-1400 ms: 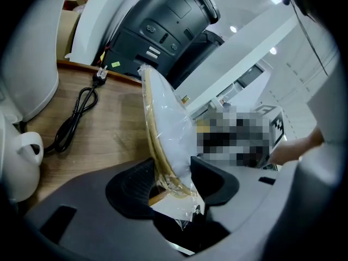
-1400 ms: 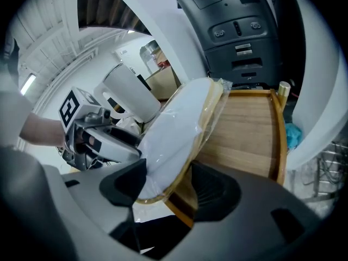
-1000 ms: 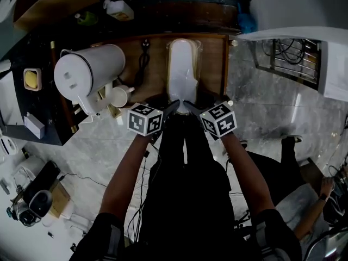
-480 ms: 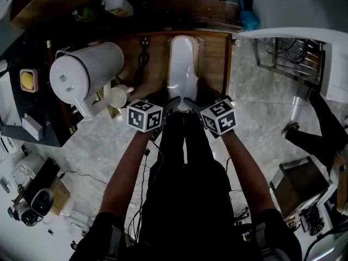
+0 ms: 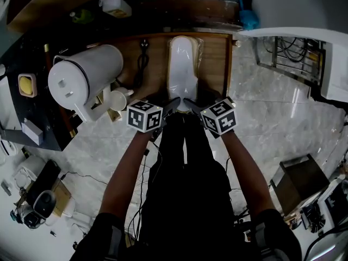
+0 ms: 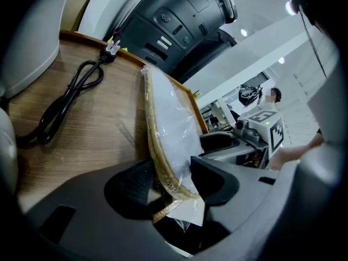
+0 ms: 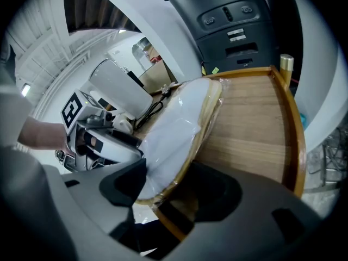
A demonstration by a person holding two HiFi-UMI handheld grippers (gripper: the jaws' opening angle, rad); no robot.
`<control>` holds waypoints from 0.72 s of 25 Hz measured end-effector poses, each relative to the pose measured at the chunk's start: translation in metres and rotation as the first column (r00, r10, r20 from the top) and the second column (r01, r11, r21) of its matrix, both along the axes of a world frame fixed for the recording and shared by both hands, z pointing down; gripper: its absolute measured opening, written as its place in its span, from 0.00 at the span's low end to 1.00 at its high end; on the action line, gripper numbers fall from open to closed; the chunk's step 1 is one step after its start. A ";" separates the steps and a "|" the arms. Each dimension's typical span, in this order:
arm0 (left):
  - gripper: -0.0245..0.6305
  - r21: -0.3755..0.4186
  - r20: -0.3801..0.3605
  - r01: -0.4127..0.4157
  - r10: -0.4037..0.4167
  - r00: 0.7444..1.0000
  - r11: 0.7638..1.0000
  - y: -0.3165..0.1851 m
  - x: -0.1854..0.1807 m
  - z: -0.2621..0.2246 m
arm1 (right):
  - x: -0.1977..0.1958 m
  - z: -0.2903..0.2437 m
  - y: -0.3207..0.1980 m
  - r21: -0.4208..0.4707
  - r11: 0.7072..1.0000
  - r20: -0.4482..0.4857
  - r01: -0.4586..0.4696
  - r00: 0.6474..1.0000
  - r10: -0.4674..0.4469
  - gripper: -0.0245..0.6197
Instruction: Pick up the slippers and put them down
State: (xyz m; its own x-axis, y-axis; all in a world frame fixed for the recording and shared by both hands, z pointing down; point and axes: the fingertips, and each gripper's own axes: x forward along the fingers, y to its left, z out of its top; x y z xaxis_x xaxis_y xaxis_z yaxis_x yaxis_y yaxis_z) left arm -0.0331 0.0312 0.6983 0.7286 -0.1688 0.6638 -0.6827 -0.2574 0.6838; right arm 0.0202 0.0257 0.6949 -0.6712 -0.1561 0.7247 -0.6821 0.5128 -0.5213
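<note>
A pair of white slippers (image 5: 182,64) sealed in clear plastic, with a tan sole edge, lies lengthwise on a wooden tabletop (image 5: 215,64). Both grippers meet at its near end. My left gripper (image 5: 173,105) is shut on the near end of the pack from the left; in the left gripper view the slippers (image 6: 171,129) sit pressed between its two jaws (image 6: 174,181). My right gripper (image 5: 190,105) is shut on the same end from the right, with the slippers (image 7: 174,135) between its jaws (image 7: 171,186). Each gripper's marker cube shows in the other's view.
A coiled black cable (image 5: 142,58) lies on the wood left of the slippers. A large white kettle-like appliance (image 5: 87,75) and a white cup (image 5: 118,98) stand at the left. The tabletop has a raised rim (image 7: 291,124). Marble floor lies all around.
Both grippers and the slippers stay where they were. A person at the right of the head view has walked out of sight.
</note>
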 end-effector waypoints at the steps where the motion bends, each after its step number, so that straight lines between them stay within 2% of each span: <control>1: 0.36 0.001 0.005 -0.006 0.006 1.000 1.000 0.000 0.000 0.000 | 0.000 0.000 0.000 -0.001 1.000 -0.002 0.000 1.000 -0.001 0.45; 9: 0.40 -0.009 0.052 -0.044 0.045 0.998 0.999 -0.004 -0.002 0.002 | -0.002 -0.001 -0.002 0.020 1.000 -0.071 0.013 0.997 -0.012 0.46; 15: 0.47 0.009 0.110 -0.019 0.018 0.994 1.000 -0.006 -0.010 0.002 | 0.000 -0.003 -0.006 0.046 0.999 -0.111 0.006 0.994 0.000 0.53; 18: 0.50 0.012 0.128 0.002 -0.003 0.992 1.000 -0.008 -0.017 0.000 | 0.001 -0.008 -0.009 0.059 0.998 -0.104 -0.011 0.994 0.017 0.54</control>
State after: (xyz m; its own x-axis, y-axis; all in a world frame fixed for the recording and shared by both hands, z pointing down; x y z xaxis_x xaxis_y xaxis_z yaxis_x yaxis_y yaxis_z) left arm -0.0504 0.0233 0.6981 0.6373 -0.1791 0.7495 -0.7651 -0.2633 0.5876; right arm 0.0212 0.0170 0.6867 -0.5896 -0.2090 0.7802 -0.7385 0.5307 -0.4159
